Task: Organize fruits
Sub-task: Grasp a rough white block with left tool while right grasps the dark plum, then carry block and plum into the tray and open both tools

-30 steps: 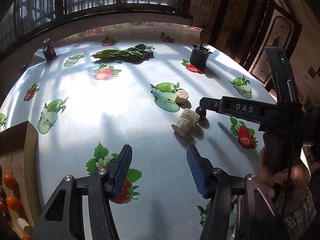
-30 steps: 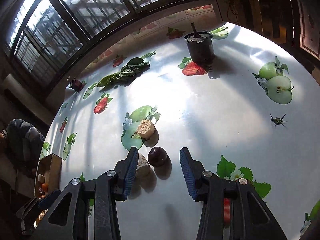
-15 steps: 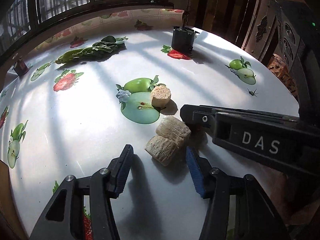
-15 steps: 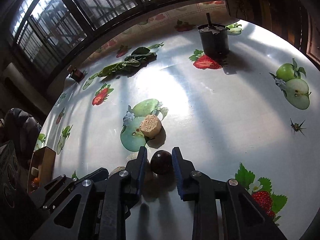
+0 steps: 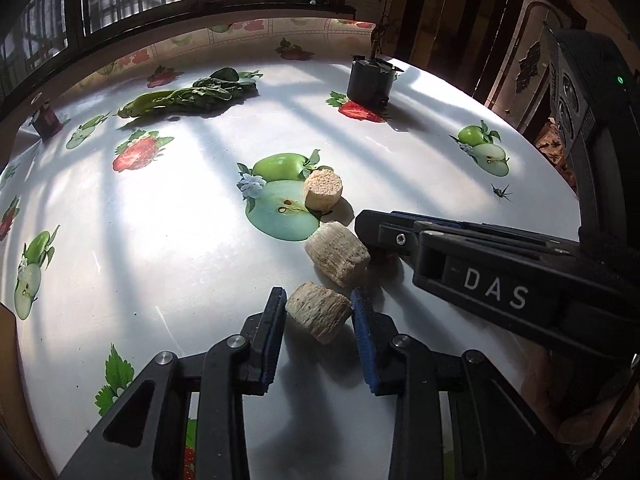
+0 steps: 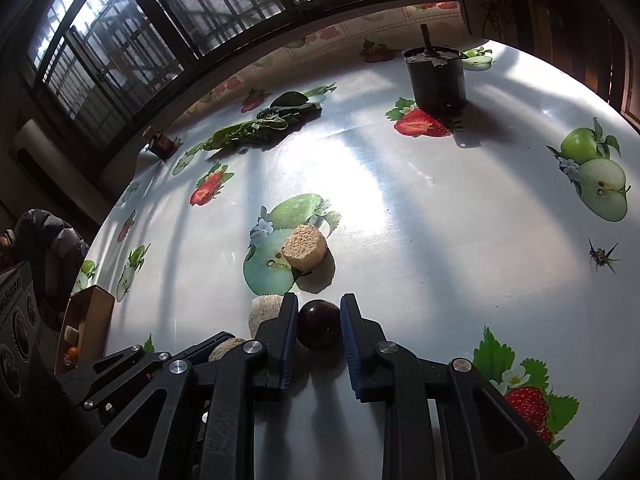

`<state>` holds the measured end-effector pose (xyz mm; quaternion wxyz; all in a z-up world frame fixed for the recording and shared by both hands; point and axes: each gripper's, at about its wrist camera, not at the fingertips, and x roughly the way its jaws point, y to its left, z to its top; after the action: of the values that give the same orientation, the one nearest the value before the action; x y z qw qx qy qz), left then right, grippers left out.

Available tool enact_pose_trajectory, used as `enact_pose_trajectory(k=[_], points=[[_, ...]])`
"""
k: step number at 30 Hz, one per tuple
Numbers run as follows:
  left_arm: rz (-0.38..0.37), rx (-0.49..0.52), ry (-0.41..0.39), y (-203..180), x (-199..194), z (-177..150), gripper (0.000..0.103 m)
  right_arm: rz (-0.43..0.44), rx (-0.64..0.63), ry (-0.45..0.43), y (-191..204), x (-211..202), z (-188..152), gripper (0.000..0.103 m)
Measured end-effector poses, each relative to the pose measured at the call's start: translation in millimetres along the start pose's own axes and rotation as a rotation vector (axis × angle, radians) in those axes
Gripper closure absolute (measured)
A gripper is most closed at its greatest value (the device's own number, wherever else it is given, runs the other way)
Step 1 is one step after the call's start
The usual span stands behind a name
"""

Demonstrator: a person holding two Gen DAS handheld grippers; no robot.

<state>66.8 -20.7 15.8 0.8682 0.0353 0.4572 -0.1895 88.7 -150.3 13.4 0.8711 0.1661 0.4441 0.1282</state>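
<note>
Plum (image 6: 319, 324), dark and round, sits on the table (image 6: 420, 216) clamped between the right gripper (image 6: 319, 338) pads. Beside it, the left gripper (image 5: 318, 312) clasps a pale fibrous chunk (image 5: 319, 312); another chunk (image 5: 337, 255) lies just beyond.

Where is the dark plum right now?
Right wrist view: the plum sits on the table between the right gripper fingers, just right of the pale chunk.

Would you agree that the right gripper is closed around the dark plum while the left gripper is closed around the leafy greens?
Not quite: the left gripper is closed around a pale fibrous chunk, as the left wrist view shows. The right gripper does hold the dark plum.
</note>
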Motion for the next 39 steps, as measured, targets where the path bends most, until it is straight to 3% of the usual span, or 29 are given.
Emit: enact_pose_trajectory(k=[10, 18, 25, 33, 39], points=[[0.015, -0.082, -0.095, 19, -61, -20, 0.071, 0.007, 0.024, -0.042, -2, -14, -1, 0.082], [0.057, -0.193, -0.131, 54, -99, -49, 0.071, 0.141, 0.116, -0.062, -14, -29, 0, 0.082], [0.14, -0.27, -0.155, 92, -135, -73, 0.071, 0.184, 0.13, -0.044, -7, -27, -3, 0.082], [0.219, -0.425, -0.176, 164, -183, -112, 0.071, 0.192, 0.022, -0.016, 58, -39, -17, 0.082], [0.355, -0.516, -0.187, 215, -209, -144, 0.071, 0.263, -0.101, 0.009, 134, -47, -37, 0.082]])
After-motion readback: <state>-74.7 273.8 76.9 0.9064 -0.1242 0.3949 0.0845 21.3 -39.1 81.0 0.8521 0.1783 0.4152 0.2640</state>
